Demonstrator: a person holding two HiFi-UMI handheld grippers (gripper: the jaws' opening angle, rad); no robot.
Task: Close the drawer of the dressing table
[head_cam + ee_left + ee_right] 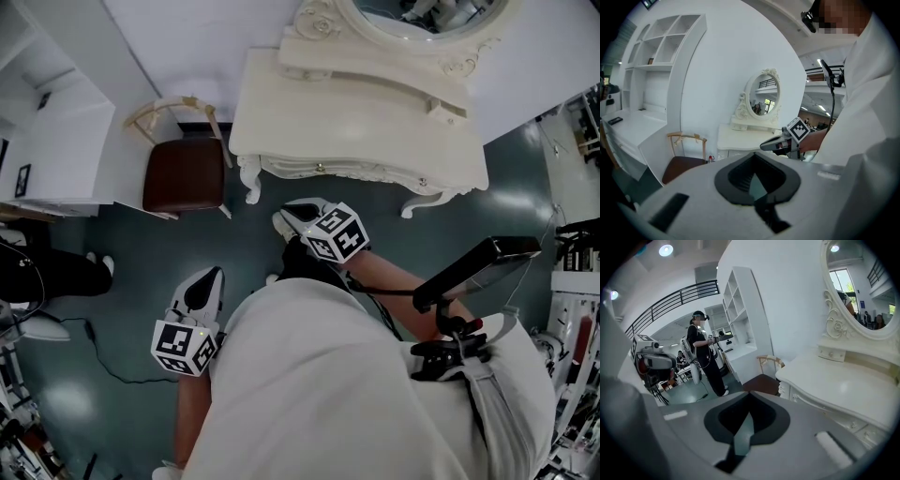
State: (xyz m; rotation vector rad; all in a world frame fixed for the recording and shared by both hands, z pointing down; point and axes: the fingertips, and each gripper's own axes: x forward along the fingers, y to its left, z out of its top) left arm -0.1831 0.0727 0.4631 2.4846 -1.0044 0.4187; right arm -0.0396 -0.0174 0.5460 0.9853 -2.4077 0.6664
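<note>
The cream dressing table (356, 112) with its oval mirror (422, 14) stands against the wall. Its drawer front (375, 172) with two small knobs lies level with the carved apron; no drawer stands out. My right gripper (284, 221) hovers over the floor just in front of the table's left leg, jaws shut and empty. The left gripper (214, 275) is lower left, farther from the table, also shut with nothing held. In the left gripper view the right gripper (765, 146) shows before the table (740, 136). The right gripper view has the table's edge (843, 385) close at right.
A wooden chair with a brown seat (183, 175) stands left of the table. White shelving (56, 141) fills the left wall. A black cable (103, 356) trails on the dark floor. Another person (701, 352) stands farther off beside equipment (651, 362).
</note>
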